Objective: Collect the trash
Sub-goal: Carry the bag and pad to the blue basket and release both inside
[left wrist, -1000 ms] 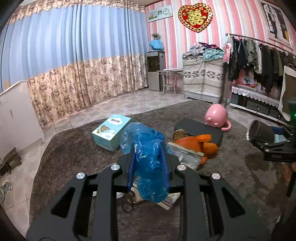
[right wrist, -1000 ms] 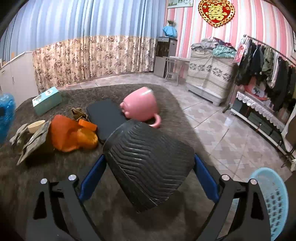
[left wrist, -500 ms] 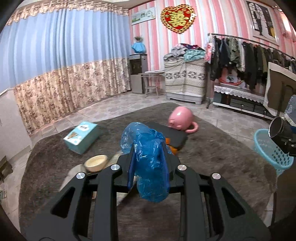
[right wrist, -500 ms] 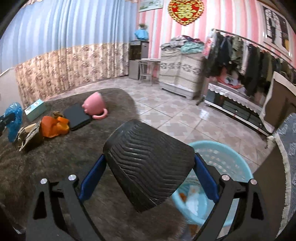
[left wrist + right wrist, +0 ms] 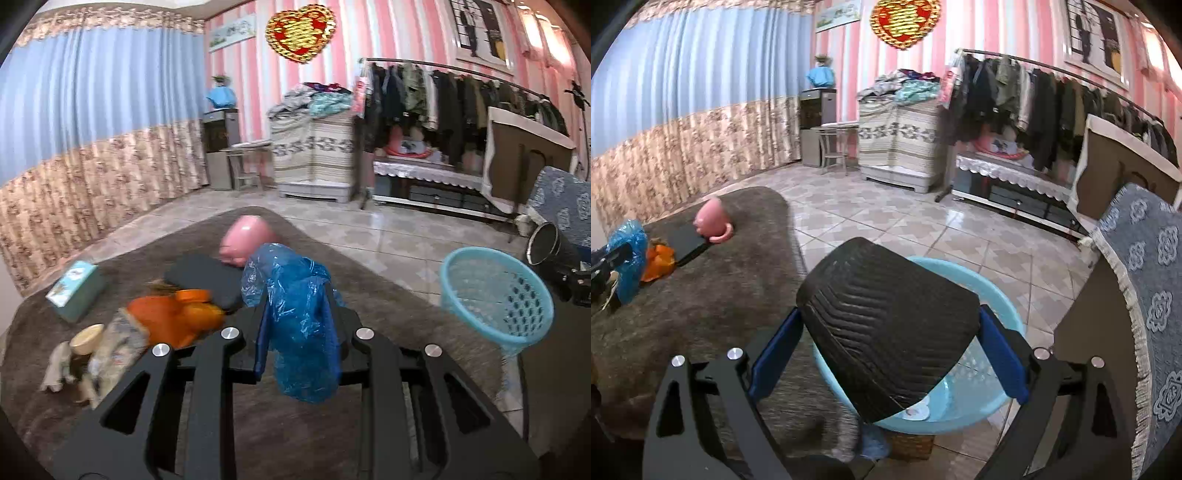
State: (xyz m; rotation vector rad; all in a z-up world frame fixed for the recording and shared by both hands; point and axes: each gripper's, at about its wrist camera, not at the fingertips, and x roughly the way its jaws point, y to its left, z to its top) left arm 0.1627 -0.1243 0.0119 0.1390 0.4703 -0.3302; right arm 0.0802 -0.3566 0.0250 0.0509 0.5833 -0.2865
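The left gripper (image 5: 297,317) is pinched on a crumpled blue plastic bag (image 5: 295,317), which bulges above the fingers and hangs below them over the brown carpet (image 5: 388,306). The right gripper (image 5: 890,332) is clamped across a black ribbed cup (image 5: 886,325), held tilted directly over the light blue basket (image 5: 975,402).

Only the right wrist view looks down into the basket, where a small pale scrap lies at the bottom by the cup's lower edge; it also shows the basket overlapping the carpet's edge, with tiled floor (image 5: 905,221) open beyond and a blue patterned cover (image 5: 1145,295) close on the right. In the same view the left gripper and its bag appear at the far left.

Only the left wrist view shows the remaining clutter plainly: an orange wrapper (image 5: 170,317), a pale small bowl (image 5: 86,334), crumpled paper beside it, a teal box (image 5: 75,290), a dark flat pad (image 5: 207,277) and a pink mug (image 5: 245,240) on its side. From here the basket (image 5: 495,295) sits well to the right, at the carpet's border, with bare carpet between it and the bag.
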